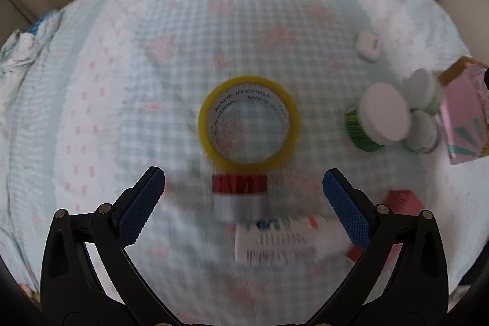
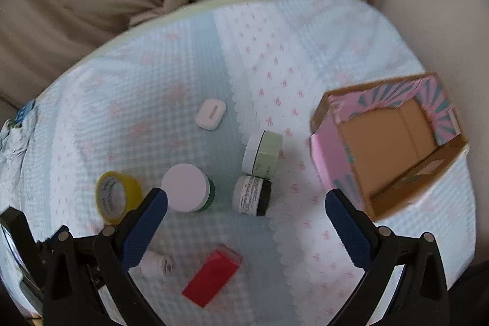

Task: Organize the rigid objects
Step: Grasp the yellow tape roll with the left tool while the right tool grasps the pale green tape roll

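Both claws wide open, holding nothing: left claw [image 1: 244, 182] low-center under the yellow tape roll [image 1: 248, 120], right claw [image 2: 246, 200] bottom-center near the jars.

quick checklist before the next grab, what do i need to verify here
1. Left gripper open, nothing held: ok.
2. Right gripper open, nothing held: ok.
3. Pink box open and nothing inside: ok.
4. Yellow tape roll ahead of the left gripper, not yet between its fingers: ok.
5. Left wrist view sharp enough to aim: not ok, blurred.
6. White-lidded green jar upright; the two smaller jars beside it lie on their sides and may roll: not ok.
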